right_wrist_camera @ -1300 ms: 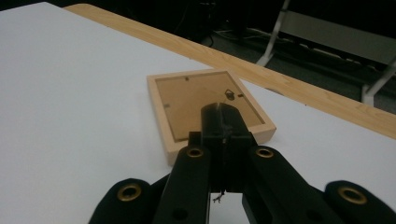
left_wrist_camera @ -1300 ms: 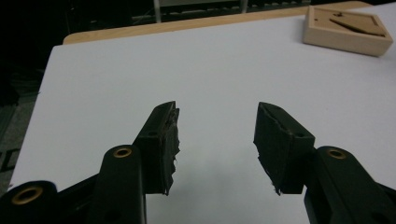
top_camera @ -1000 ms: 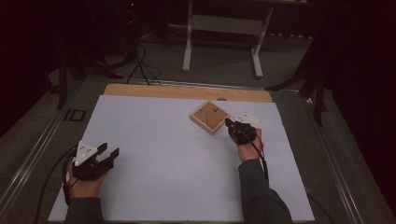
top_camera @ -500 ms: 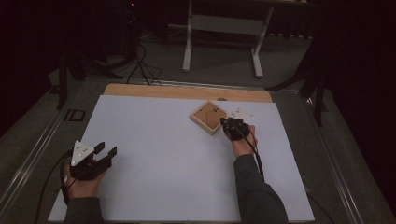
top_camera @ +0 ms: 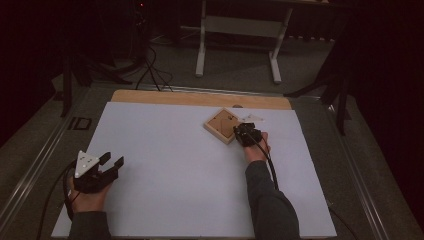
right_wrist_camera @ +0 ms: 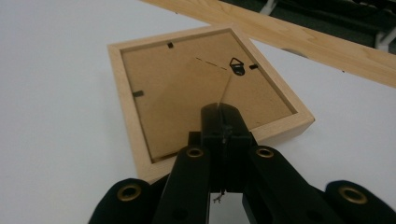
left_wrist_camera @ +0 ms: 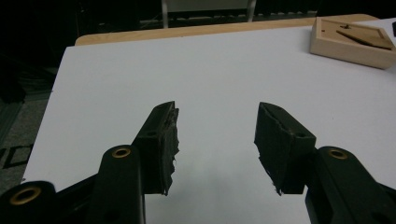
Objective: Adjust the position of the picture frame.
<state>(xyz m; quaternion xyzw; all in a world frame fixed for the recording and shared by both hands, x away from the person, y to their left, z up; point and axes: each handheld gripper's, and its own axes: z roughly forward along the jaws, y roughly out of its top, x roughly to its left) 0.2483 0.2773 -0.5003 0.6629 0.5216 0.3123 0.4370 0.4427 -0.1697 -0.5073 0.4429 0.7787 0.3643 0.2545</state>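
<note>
The square light-wood picture frame (right_wrist_camera: 196, 93), lying face down far right on the white worktop (top_camera: 190, 165), is judged light, rigid and best gripped by its rim; the right tool (right_wrist_camera: 223, 114) is closed empty, the left tool (left_wrist_camera: 215, 135) spread wide.

right gripper (top_camera: 243, 131) at wooden frame (top_camera: 222, 124) (face down)

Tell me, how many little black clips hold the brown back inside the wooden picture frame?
3 show on the frame: one by the top edge, one at the left edge, one near the hanger. The right gripper may hide another.
</note>
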